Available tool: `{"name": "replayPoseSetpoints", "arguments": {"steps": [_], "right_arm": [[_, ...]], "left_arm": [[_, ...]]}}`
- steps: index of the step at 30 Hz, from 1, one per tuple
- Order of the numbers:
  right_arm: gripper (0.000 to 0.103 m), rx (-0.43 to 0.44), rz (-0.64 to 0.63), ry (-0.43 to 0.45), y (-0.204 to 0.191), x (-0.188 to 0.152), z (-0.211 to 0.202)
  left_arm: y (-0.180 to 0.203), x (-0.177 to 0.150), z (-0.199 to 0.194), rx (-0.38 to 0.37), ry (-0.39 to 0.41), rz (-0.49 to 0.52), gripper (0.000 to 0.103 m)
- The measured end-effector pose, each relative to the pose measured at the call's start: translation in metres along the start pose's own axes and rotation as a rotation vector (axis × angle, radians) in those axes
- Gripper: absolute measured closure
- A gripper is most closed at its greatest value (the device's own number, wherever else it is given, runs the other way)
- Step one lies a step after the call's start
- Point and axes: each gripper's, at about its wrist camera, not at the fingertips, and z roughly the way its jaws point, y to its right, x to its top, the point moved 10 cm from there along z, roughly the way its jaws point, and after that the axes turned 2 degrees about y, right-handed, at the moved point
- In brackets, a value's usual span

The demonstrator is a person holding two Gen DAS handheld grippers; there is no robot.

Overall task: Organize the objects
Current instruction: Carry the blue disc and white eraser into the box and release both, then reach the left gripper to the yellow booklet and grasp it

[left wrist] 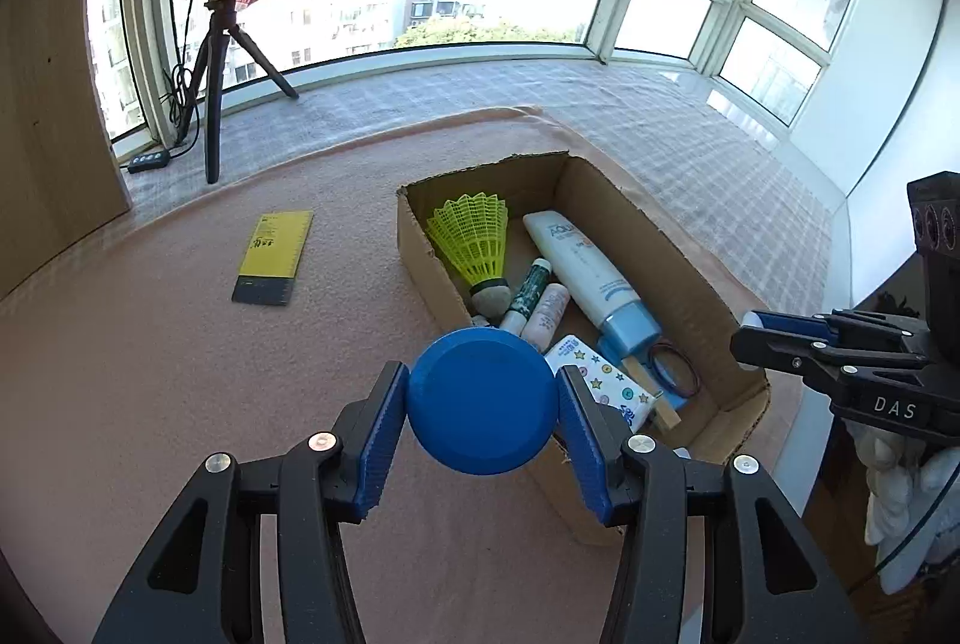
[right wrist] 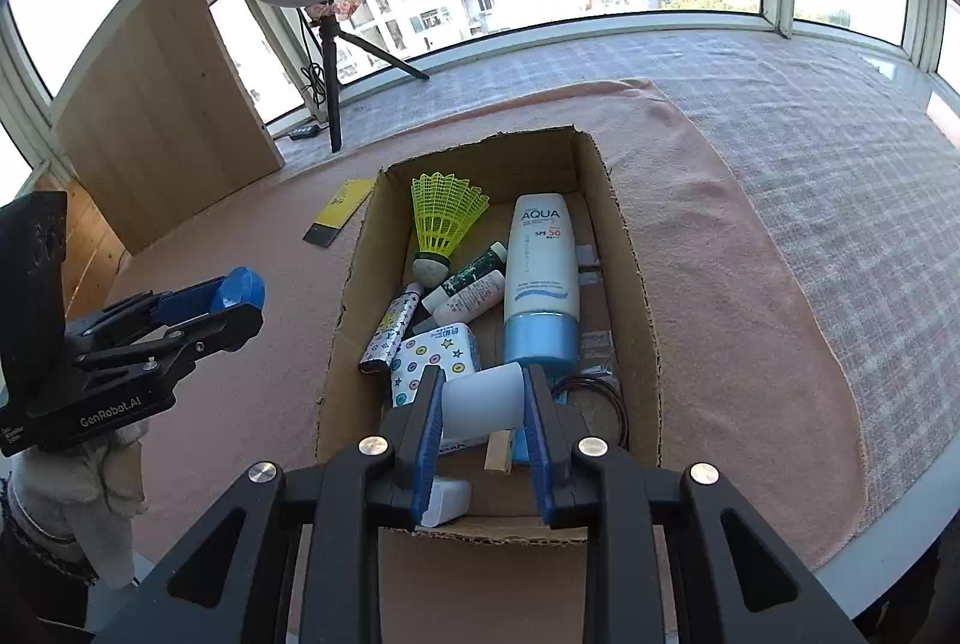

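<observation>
I find the cardboard box (right wrist: 636, 284) crowded: shuttlecock (right wrist: 444, 218), sunscreen tube (right wrist: 543, 272), small bottles (right wrist: 474, 290) and a sticker-covered pack (right wrist: 435, 356) fill its floor, leaving only a bare strip along the right wall. The pink cloth (left wrist: 180, 374) left of the box lies open except for a yellow card (left wrist: 273, 257). At the far left, a ring light tripod (left wrist: 216, 104) and a wooden panel (left wrist: 42, 116) block passage.

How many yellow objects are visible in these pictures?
2: a yellow plastic shuttlecock inside the brown cardboard box, and a flat yellow-and-black card on the pink cloth beside it. Others may be hidden.
</observation>
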Motion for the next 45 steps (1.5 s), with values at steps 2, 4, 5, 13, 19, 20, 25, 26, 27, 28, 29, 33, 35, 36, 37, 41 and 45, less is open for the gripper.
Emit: {"name": "replayPoseSetpoints", "arguments": {"steps": [2,4,5,13,19,20,25,26,27,28,29,33,35,36,37,41,45], "right_arm": [[0.080,-0.007,0.011,-0.003,0.008,-0.003,0.000],[0.080,-0.009,0.021,-0.009,0.015,-0.006,0.001],[0.080,-0.009,0.025,-0.011,0.017,-0.007,0.001],[0.079,-0.004,0.033,-0.019,0.026,-0.011,0.003],[0.076,-0.009,0.023,-0.021,0.027,-0.009,0.004],[0.075,-0.012,0.023,-0.022,0.027,-0.009,0.004],[0.061,-0.019,0.041,-0.015,0.029,-0.007,0.001],[0.061,-0.018,0.042,-0.015,0.029,-0.007,0.001],[0.061,-0.019,0.044,-0.014,0.029,-0.007,0.001],[0.061,-0.018,0.044,-0.014,0.028,-0.007,0.000],[0.061,-0.018,0.044,-0.014,0.027,-0.007,0.001],[0.061,-0.015,0.044,-0.008,0.022,-0.007,-0.002],[0.061,-0.016,0.037,-0.005,0.018,-0.006,-0.003],[0.061,-0.017,0.032,-0.002,0.016,-0.006,-0.004],[0.061,-0.016,0.028,0.000,0.013,-0.005,-0.005],[0.060,-0.005,0.016,0.012,0.002,-0.003,-0.009],[0.053,-0.001,-0.009,0.029,-0.013,-0.001,-0.013]], "left_arm": [[0.014,-0.002,0.007,-0.014,-0.014,0.018,0.049],[0.026,-0.004,0.014,-0.025,-0.027,0.032,0.049],[0.031,-0.005,0.018,-0.028,-0.033,0.038,0.049],[0.053,-0.007,0.031,-0.040,-0.059,0.077,0.049],[0.054,-0.006,0.033,-0.039,-0.067,0.075,0.047],[0.053,-0.005,0.032,-0.038,-0.064,0.072,0.043],[0.051,-0.004,0.028,-0.041,-0.055,0.074,0.042],[0.050,-0.004,0.027,-0.042,-0.054,0.076,0.042],[0.050,-0.004,0.026,-0.041,-0.054,0.076,0.042],[0.050,-0.004,0.025,-0.040,-0.052,0.078,0.042],[0.049,-0.004,0.024,-0.038,-0.051,0.080,0.042],[0.046,-0.004,0.018,-0.031,-0.043,0.086,0.042],[0.042,-0.004,0.015,-0.026,-0.040,0.082,0.042],[0.040,-0.004,0.013,-0.022,-0.037,0.080,0.042],[0.037,-0.003,0.011,-0.018,-0.035,0.077,0.042],[0.022,-0.004,0.004,0.001,-0.028,0.061,0.042],[0.002,-0.007,-0.004,0.025,-0.027,0.036,0.042]]}}
